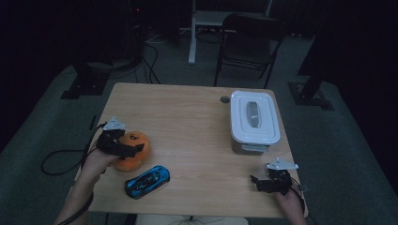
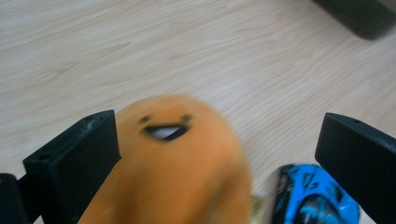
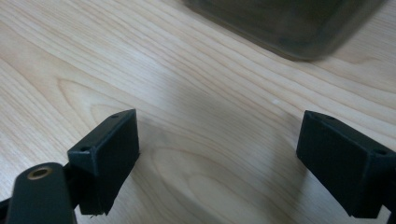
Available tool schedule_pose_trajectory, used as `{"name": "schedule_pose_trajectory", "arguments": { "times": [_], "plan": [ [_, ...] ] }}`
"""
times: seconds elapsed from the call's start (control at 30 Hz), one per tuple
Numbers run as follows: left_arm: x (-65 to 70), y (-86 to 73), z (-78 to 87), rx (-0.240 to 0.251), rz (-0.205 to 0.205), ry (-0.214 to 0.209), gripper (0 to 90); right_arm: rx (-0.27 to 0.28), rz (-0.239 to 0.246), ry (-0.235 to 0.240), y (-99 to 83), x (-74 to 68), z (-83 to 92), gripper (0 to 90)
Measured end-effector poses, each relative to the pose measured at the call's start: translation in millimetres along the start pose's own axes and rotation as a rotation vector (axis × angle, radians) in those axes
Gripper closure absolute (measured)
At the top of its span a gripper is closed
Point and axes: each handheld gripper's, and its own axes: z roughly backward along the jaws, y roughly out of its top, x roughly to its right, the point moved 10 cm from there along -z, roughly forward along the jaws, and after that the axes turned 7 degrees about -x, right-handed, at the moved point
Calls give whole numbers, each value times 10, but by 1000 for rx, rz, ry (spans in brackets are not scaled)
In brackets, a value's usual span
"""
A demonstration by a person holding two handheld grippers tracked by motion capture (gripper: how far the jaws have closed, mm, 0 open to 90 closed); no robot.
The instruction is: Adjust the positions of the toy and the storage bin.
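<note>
The left hand-held gripper (image 1: 133, 149) sits over the orange plush toy (image 1: 133, 151) near the left edge of the tabletop (image 1: 187, 126), and its jaws stand wide apart. In the left gripper view the plush toy (image 2: 173, 163), blurred, with a small stitched face, lies between the two black jaws; the left jaw is right against its side, while the right jaw stands well clear of it, so nothing is clamped. The toy rests on the tabletop under the gripper. Just beside the plush toy, toward the person's edge, lies a blue toy car (image 1: 147, 181), which also shows at the lower right of the left gripper view (image 2: 313, 198), between the plush toy and the right jaw.

The right hand-held gripper (image 1: 263, 180) is far from the plush toy, at the tabletop's right near corner, held low over bare wood with its jaws open and nothing between them (image 3: 217, 158). Beyond it stands a grey storage box with a white lid (image 1: 253, 121), well apart from the plush toy, on the right side of the tabletop; its dark edge (image 3: 289, 23) shows at the top of the right gripper view.
</note>
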Motion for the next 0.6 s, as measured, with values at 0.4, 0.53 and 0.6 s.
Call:
{"name": "schedule_pose_trajectory", "arguments": {
  "times": [0.4,0.53,0.6],
  "plan": [
    [497,318,-456,-7,-91,-74,6,42,-95,-103,-16,313,225,126],
    [642,372,-641,-31,-116,-85,6,23,-120,-127,-62,421,228,126],
    [689,400,-732,-41,-123,-87,6,16,-129,-139,-85,473,229,126]
  ]
}}
